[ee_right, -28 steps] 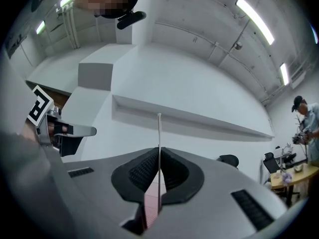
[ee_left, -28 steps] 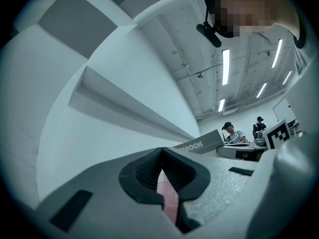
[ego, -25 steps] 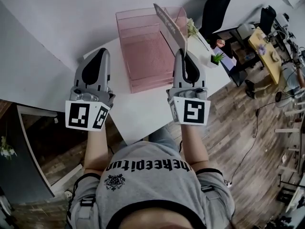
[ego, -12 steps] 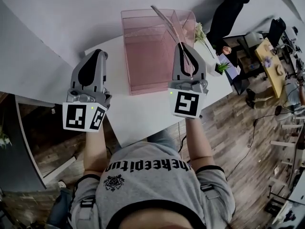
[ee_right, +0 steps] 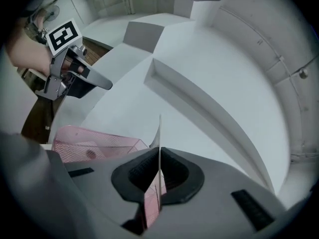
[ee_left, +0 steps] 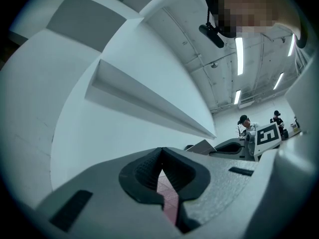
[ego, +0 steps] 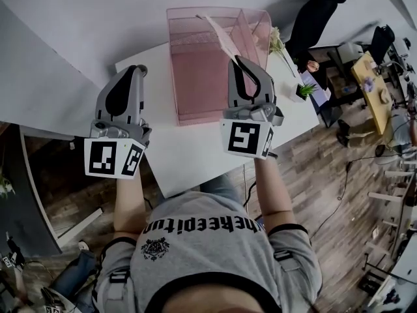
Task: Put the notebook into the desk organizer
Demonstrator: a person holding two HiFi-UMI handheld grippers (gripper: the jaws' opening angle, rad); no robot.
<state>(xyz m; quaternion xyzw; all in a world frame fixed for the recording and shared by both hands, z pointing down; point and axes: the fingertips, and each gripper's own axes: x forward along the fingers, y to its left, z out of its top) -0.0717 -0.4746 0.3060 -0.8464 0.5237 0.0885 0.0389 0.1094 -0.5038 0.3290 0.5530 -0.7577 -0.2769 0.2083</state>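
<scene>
near the table's (ego: 189, 152) front corner you're well set: your left gripper (ego: 139, 70) hangs over the left edge, jaws closed on nothing. further in, your right gripper (ego: 238, 60) has its jaws clamped on the notebook (ego: 223, 38), pinching its near end. the notebook stands edge-up and tilted over the right part of the desk organizer (ego: 195, 77) at the table's back; whether its far end is inside yet, i can't tell. you're at the insertion step, i judge: line it up beside the divider, lower it, then let go.
</scene>
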